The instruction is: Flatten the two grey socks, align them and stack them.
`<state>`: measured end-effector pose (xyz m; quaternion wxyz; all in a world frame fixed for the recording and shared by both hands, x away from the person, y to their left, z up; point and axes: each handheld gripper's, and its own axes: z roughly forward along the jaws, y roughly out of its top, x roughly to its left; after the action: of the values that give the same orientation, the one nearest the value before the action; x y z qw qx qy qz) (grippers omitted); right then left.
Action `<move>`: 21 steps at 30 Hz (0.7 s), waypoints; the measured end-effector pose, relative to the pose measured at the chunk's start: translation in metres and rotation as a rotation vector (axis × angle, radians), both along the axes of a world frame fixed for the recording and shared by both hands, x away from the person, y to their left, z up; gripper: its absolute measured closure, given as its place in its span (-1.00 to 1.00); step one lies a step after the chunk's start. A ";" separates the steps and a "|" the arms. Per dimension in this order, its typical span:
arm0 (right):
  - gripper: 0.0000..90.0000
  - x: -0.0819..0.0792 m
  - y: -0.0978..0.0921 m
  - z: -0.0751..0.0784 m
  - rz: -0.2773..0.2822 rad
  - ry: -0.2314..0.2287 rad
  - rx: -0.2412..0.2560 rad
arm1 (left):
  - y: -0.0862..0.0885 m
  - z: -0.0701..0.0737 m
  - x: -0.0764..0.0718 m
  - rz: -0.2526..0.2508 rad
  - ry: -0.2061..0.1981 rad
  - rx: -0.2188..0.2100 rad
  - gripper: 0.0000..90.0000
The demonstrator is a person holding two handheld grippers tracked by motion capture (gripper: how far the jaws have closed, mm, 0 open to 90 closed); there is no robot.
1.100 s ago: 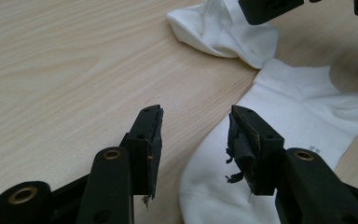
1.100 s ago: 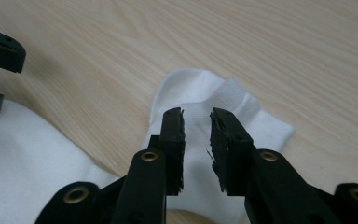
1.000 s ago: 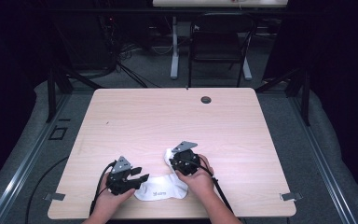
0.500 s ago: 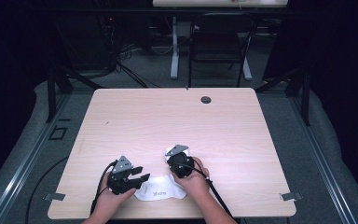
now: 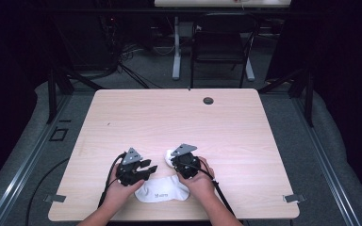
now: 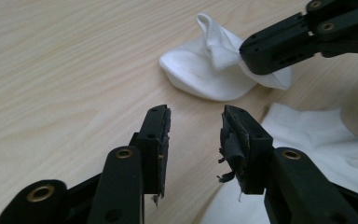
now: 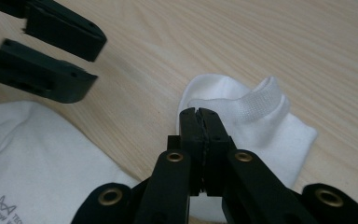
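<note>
Right gripper (image 7: pixel 199 114) jaws clamp small white sock's (image 7: pixel 261 121) ribbed cuff; left gripper (image 6: pixel 193 135) jaws apart, empty, beside second sock (image 5: pixel 162 190).

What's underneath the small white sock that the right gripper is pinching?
Bare wooden table lies around the sock, which the right hand-held gripper clamps at the cuff. The patch directly beneath is covered by the fabric, so nothing there can be seen.

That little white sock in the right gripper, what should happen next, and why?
Probably lift it slightly. The right gripper is shut on the small white sock near its ribbed cuff, while the left gripper is open, holding nothing, beside the larger sock.
</note>
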<state>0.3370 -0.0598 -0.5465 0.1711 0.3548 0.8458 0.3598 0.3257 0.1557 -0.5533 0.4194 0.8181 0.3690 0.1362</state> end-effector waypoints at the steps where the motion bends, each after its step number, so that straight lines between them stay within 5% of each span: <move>1: 1.00 -0.001 -0.001 0.001 -0.002 0.000 0.005 | -0.003 0.001 0.003 0.001 -0.007 0.004 0.39; 10: 1.00 -0.005 -0.014 0.019 -0.021 -0.028 0.095 | -0.023 0.005 0.021 0.010 0.003 0.003 0.75; 21: 1.00 -0.006 -0.028 0.026 -0.051 -0.040 0.133 | -0.031 -0.011 0.028 0.017 0.046 0.080 0.81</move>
<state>0.3314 -0.0881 -0.5207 0.1729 0.3795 0.8072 0.4177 0.3536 0.1252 -0.5646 0.3766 0.8340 0.3797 0.1358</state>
